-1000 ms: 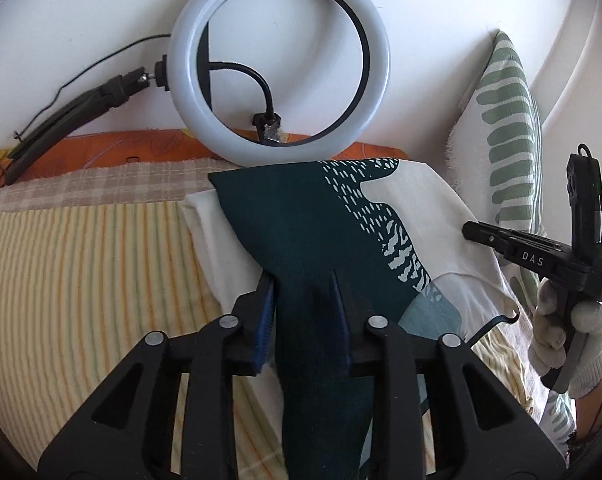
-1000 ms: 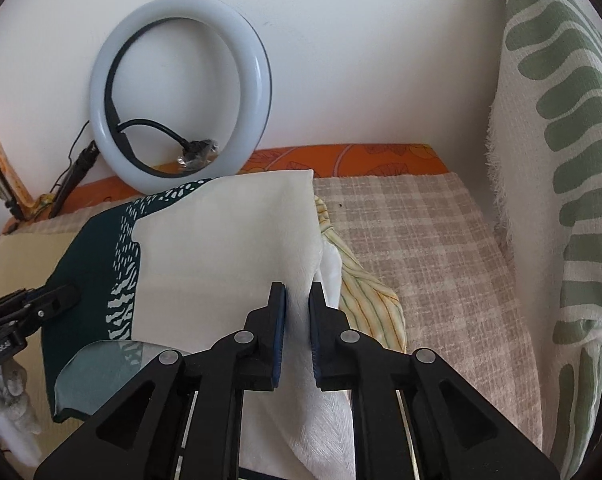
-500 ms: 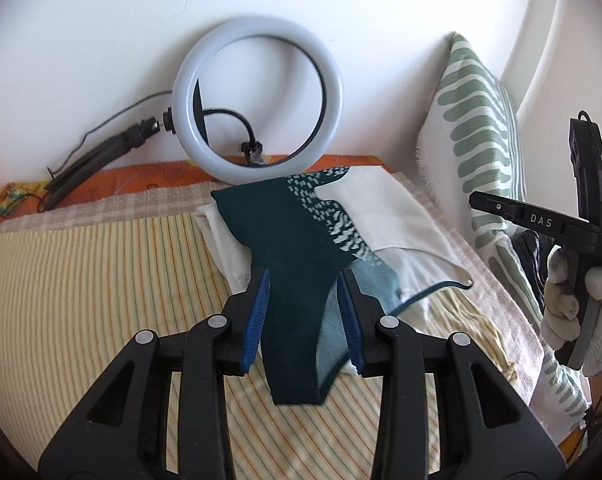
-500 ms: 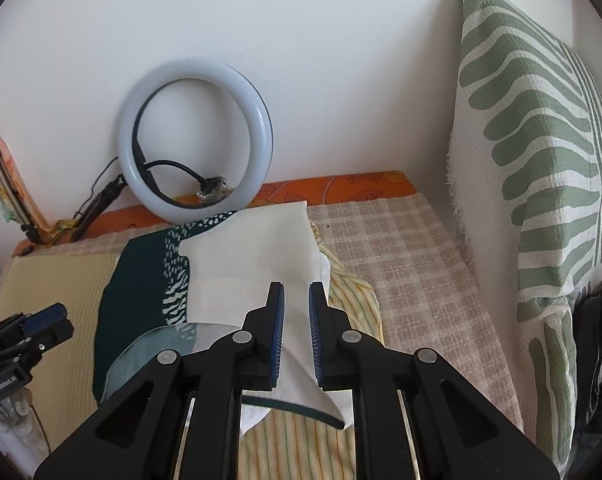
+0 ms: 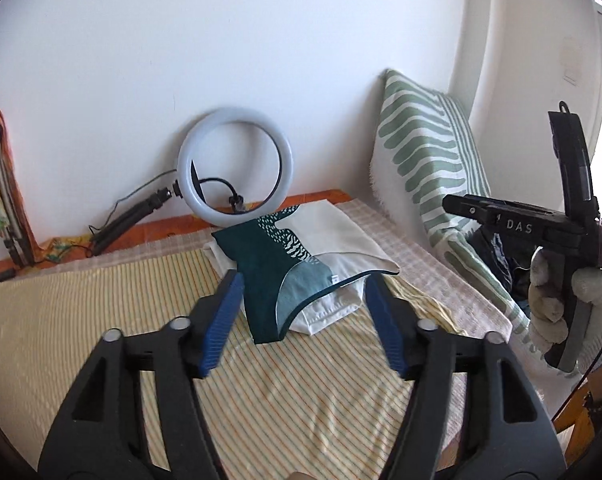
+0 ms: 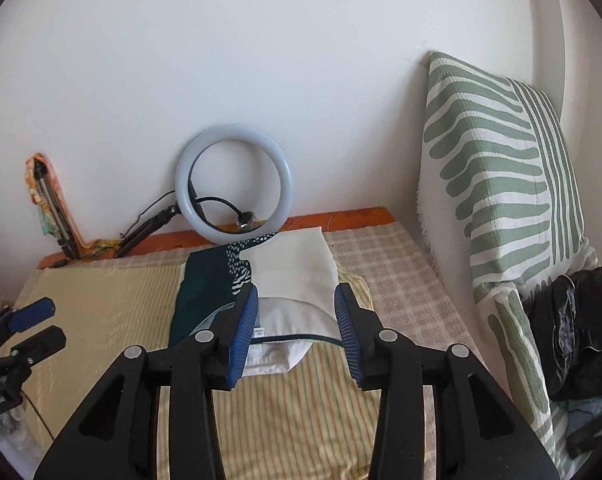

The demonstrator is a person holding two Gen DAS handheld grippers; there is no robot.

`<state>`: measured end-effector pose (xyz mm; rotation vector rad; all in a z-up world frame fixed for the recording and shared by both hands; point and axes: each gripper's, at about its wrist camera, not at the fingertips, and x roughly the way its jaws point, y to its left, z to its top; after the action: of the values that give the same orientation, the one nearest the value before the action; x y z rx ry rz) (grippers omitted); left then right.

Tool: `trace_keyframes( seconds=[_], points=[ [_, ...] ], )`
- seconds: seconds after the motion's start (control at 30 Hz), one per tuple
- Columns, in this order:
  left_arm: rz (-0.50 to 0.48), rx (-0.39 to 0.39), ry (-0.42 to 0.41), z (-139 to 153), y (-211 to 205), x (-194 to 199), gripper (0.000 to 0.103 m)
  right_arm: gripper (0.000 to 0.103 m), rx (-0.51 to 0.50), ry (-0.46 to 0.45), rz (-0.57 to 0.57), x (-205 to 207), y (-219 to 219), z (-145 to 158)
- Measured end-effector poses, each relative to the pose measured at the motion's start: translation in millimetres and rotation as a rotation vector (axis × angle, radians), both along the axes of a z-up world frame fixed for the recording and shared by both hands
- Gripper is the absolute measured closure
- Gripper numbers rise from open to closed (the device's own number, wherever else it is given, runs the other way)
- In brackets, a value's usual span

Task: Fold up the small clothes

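"Clothes first. Where are they?"

"I see the folded garment (image 5: 301, 260) lying flat on the striped bed cover (image 5: 101, 320), up near the ring light (image 5: 233, 168) by the wall. It sits on top of a white folded piece (image 5: 325, 312)."

"What are my tongs doing?"

"My left gripper (image 5: 305, 320) is spread wide and holds nothing. My right gripper (image 6: 297, 328) is spread wide too, and it holds nothing."

"Which way is the garment from them?"

"Straight ahead of both, a little way off, not touching. Its long side runs away from me, toward the wall. The dark green part is on my left, the white part on my right."

"Which hand is nearer?"

"I think they are about the same. The near edge faces both. The pile of unfolded clothes (image 6: 581, 320) is by the green pillow (image 6: 501, 160), on my right hand's side, so I guess that hand reaches there next."
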<state>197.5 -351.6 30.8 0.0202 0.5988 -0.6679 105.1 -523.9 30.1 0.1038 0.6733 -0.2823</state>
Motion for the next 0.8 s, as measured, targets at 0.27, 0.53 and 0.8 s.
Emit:
trace_keyframes(
  seconds=[0.27, 0.53, 0.8],
  points=[
    [0.048, -0.001, -0.036, 16.8, 33.9, -58.1, 0.013, 0.041, -0.051, -0.045, -0.001, -46.8, 33.2, 17.7],
    [0.119, 0.008, -0.1, 11.0, 47.9, -98.6, 0.001, 0.023, -0.077, -0.058, -0.006, -75.4, 51.9, 14.7],
    [0.135, 0.001, -0.1, -7.6, 48.6, -113.7, 0.0, 0.022, -0.072, -0.063, -0.041, -93.0, 58.3, 0.4]
  ],
)
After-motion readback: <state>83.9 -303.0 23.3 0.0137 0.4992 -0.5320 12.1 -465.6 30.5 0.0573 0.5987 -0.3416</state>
